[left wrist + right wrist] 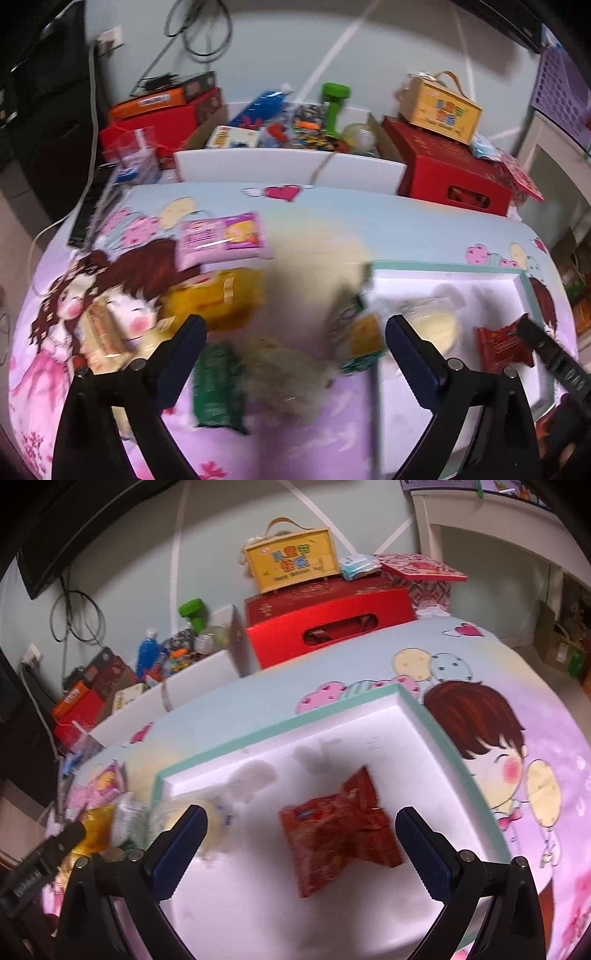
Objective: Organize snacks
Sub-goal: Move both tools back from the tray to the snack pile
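right tongs (299, 834) wide over red packet (341, 834); left tongs (295, 350) wide, empty | centre your fingers on packet; then close

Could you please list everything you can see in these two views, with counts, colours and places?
Tray: one, white with teal rim, on the cartoon bedspread.
Red snack packet: one, inside the tray.
Pale yellow packet: one, in the tray's left part.
Pink packet: one, on the bedspread left of the tray.
Yellow packet: one, just in front of the pink one.
Green packet: one, nearest the left gripper.
Green-and-white packet: one, blurred, at the tray's left edge.
Red box: one, behind the bed.
Yellow case: one, on the red box.
Left hand-held gripper: black, open.
Right hand-held gripper: black, open over the red packet.
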`<state>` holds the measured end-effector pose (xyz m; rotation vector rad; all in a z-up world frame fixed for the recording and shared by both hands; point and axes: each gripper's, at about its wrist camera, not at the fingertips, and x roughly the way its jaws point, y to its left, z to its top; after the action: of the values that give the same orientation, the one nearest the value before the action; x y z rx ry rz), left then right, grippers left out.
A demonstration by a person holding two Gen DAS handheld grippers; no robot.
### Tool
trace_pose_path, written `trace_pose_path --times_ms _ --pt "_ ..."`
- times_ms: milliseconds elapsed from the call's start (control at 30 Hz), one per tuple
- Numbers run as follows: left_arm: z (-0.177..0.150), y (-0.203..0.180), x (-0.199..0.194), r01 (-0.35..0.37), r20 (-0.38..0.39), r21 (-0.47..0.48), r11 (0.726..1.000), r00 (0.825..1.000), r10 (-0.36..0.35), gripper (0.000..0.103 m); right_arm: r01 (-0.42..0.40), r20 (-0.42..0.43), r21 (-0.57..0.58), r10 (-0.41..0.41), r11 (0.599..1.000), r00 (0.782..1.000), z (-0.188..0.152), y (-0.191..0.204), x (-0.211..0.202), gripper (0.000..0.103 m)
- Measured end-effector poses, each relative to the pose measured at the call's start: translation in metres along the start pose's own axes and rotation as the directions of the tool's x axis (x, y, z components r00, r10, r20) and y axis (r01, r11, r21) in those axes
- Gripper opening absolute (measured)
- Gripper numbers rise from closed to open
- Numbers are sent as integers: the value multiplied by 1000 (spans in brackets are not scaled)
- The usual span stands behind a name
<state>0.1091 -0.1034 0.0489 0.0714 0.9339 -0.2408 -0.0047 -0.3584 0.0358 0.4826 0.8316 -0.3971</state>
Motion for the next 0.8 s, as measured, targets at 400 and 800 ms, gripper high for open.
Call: trace_pose_path --times_ms 400,800 --pt "-19 99 -24 -118 -16 -134 984 993 117 103 -8 17 -58 9 998 1000 -10 40 -6 103" --pt "-43 172 -25 -107 -67 -250 962 993 93 103 -14 31 -182 20 983 999 -29 116 -9 103"
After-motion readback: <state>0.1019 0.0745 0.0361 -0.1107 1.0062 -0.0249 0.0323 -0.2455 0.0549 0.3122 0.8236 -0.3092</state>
